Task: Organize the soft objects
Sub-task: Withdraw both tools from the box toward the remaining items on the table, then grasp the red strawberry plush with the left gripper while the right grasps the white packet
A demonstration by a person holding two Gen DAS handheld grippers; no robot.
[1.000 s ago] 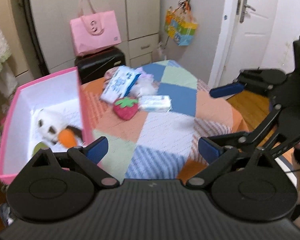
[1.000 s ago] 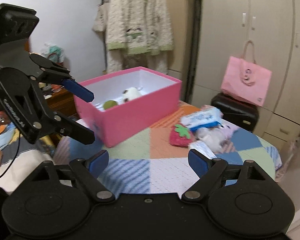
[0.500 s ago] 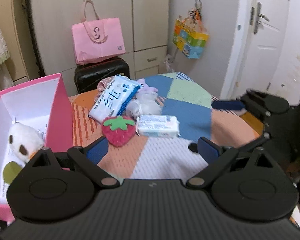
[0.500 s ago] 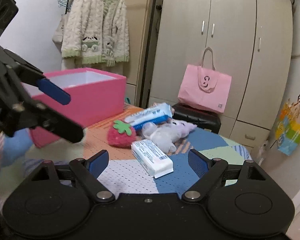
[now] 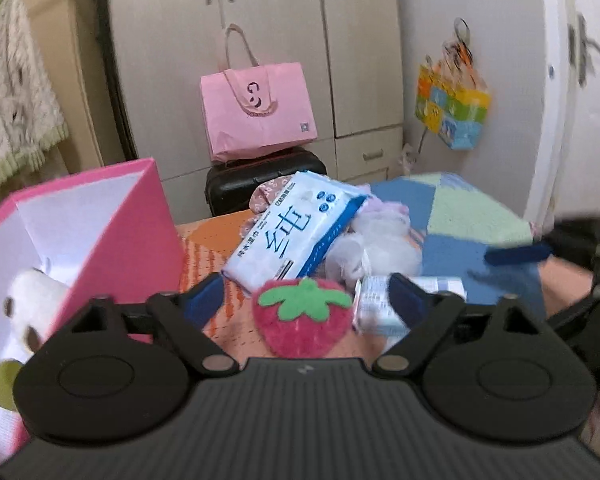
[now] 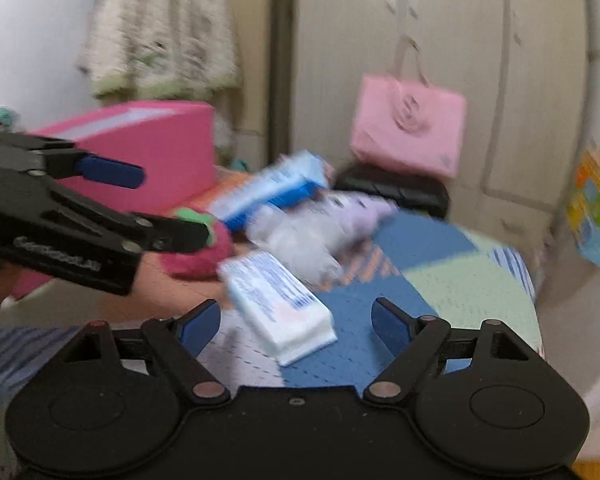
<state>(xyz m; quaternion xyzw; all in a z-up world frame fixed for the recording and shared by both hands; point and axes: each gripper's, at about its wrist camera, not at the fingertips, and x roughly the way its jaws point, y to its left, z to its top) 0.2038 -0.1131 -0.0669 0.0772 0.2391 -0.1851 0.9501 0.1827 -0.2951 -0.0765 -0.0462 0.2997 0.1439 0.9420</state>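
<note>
Both of your grippers have come in lower and closer to the pile since a second ago, and the pink box has slid toward the left edge of each view. Your left gripper (image 5: 306, 298) has its fingers spread wide with nothing between them, and the strawberry toy (image 5: 302, 322) sits in the gap just ahead. Your right gripper (image 6: 296, 322) is spread wide too and grips nothing; the small tissue pack (image 6: 278, 306) lies between its fingertips.

Count what lies on the patchwork desk (image 5: 480, 212): one strawberry toy, two tissue packs, one white and lilac plush (image 5: 376, 240), and one pink box (image 5: 128, 240). Inside the box you have one white plush with brown spots (image 5: 34, 310) and one green ball (image 5: 0, 384).

The big tissue pack (image 5: 296, 232) leans tilted against the plush, its long axis running from near left to far right in the left wrist view. The small pack lies flat, its long axis running from far left to near right in the right wrist view, one short end toward your right gripper. The strawberry lies flat with its green leaves toward the far side. It lies very close to the big pack behind it and the small pack at its right, though blur hides whether they touch.

Behind the desk stands one pink bag (image 5: 258, 108) on one black suitcase (image 5: 236, 184).
</note>
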